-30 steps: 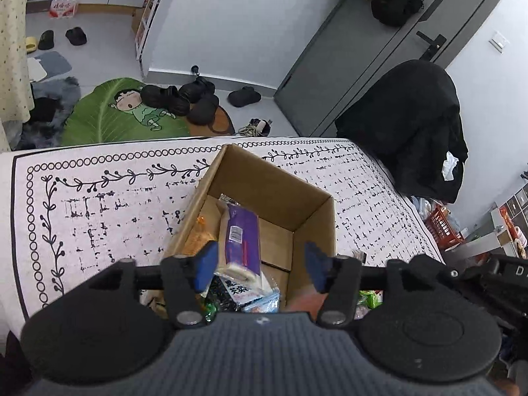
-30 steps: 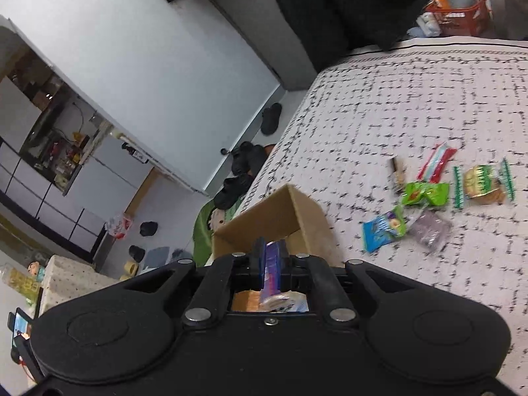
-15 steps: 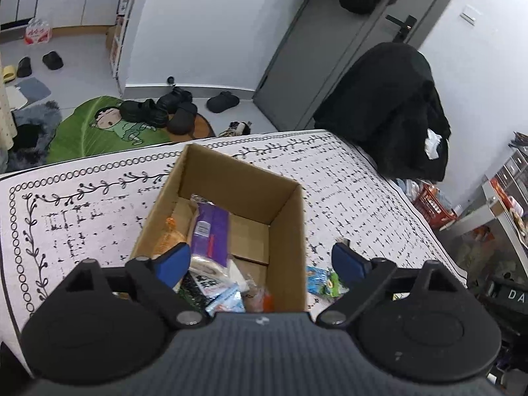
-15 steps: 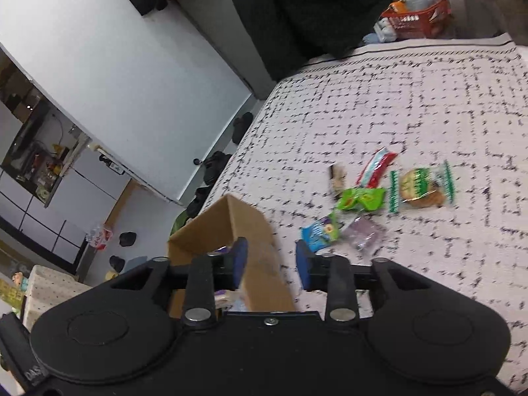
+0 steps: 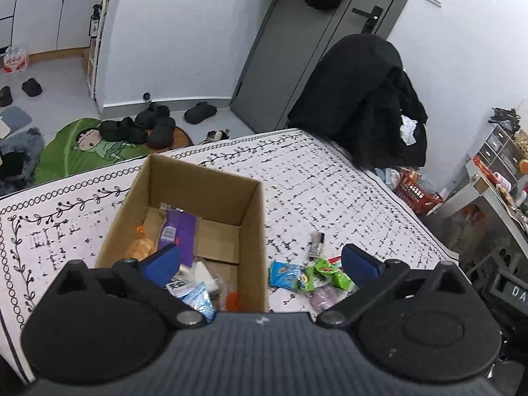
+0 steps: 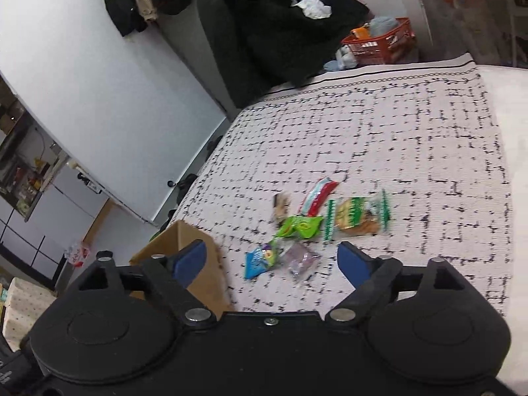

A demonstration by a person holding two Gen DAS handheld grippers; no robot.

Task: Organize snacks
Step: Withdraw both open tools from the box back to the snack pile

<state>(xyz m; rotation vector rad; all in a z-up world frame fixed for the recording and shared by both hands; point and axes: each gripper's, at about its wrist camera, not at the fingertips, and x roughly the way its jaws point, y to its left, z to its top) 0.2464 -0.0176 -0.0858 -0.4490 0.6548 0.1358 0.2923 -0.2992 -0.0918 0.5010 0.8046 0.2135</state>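
Note:
An open cardboard box [image 5: 250, 204] stands on the patterned tablecloth and holds several snacks, among them a purple packet [image 5: 180, 231]. My left gripper [image 5: 260, 264] is open and empty, above the box's right wall. Right of the box lie loose snacks: a blue packet [image 5: 283, 274], a green packet [image 5: 326, 272] and a small dark bar [image 5: 316, 242]. My right gripper [image 6: 272, 264] is open and empty, above the table just short of the pile: blue packet [image 6: 259, 260], clear packet [image 6: 302, 260], green packet [image 6: 300, 226], red stick [image 6: 318, 196], biscuit packet [image 6: 358, 217]. The box corner [image 6: 184, 234] shows at its left.
The tablecloth [image 6: 412, 151] stretches away beyond the snacks. A chair draped in black clothes [image 5: 359, 99] stands at the table's far edge, an orange basket [image 6: 379, 44] beside it. Shoes and a green mat [image 5: 95, 145] lie on the floor.
My right gripper let go of the purple packet into the box, opened wide and swung right toward the loose snacks. My left gripper opened wider and shifted right over the box wall.

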